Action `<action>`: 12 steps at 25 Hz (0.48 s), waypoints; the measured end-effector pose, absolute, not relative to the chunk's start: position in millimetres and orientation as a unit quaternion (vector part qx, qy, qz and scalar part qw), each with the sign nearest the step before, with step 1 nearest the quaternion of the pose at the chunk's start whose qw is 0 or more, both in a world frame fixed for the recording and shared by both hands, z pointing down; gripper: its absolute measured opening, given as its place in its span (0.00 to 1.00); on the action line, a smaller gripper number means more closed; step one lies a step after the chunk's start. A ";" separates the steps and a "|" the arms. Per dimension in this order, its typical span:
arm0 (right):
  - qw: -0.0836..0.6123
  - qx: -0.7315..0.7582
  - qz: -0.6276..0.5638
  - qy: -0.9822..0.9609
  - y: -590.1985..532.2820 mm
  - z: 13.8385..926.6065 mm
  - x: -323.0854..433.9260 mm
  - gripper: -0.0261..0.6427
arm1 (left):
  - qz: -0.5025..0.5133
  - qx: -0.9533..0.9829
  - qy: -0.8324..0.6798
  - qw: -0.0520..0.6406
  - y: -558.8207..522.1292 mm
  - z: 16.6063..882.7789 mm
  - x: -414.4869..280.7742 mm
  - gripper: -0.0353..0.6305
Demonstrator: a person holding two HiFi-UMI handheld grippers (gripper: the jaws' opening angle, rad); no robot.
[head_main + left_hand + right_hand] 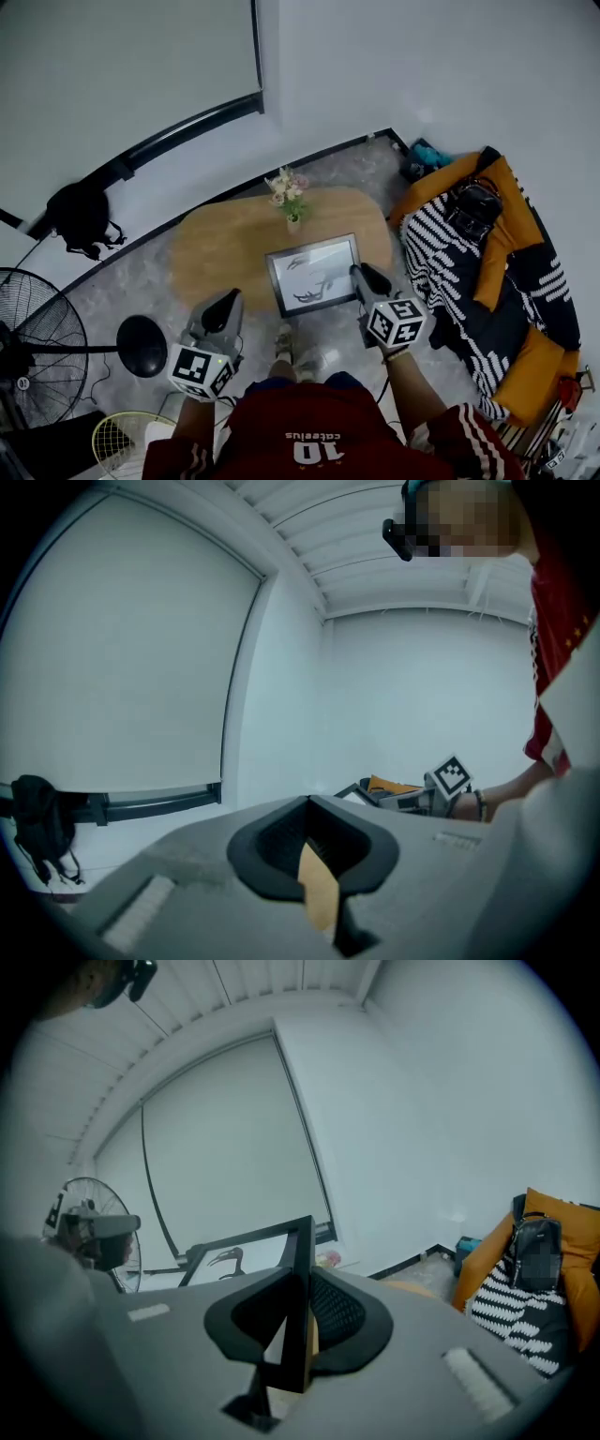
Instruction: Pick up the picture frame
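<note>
bare tabletop [216, 248] left of picture frame [314, 272] and flower vase [291, 204]; fan [37, 347] left, couch [487, 272] right

Your right gripper [296, 1333] has its jaws clamped on the edge of the black picture frame [240, 1254]; its bird drawing [225, 1260] shows, with a fan [84, 1227] beyond at left.

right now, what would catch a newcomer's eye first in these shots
The black picture frame with its bird drawing stands out first, held up over the oval wooden table with its right edge clamped in the right gripper. Next come the black-and-white striped blanket and orange cushions at the right of the head view. A small vase of flowers stands at the table's far edge.
</note>
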State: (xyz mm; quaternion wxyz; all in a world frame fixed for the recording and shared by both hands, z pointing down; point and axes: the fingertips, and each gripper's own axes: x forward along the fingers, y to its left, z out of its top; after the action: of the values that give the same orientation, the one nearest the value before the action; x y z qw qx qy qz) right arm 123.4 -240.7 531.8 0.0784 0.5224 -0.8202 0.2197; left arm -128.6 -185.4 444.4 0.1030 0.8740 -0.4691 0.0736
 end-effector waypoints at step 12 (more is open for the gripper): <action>0.034 0.451 0.168 -0.876 -192.5 431.6 76.9 0.13 | 0.048 0.859 -0.507 0.055 -147.0 393.4 -147.1 0.06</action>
State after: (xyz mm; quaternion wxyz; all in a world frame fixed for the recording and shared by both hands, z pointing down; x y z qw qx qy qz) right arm 76.9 -192.5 431.6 0.0343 0.4513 -0.8758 0.1679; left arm -147.1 -147.0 393.4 0.0546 0.8587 -0.5074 0.0475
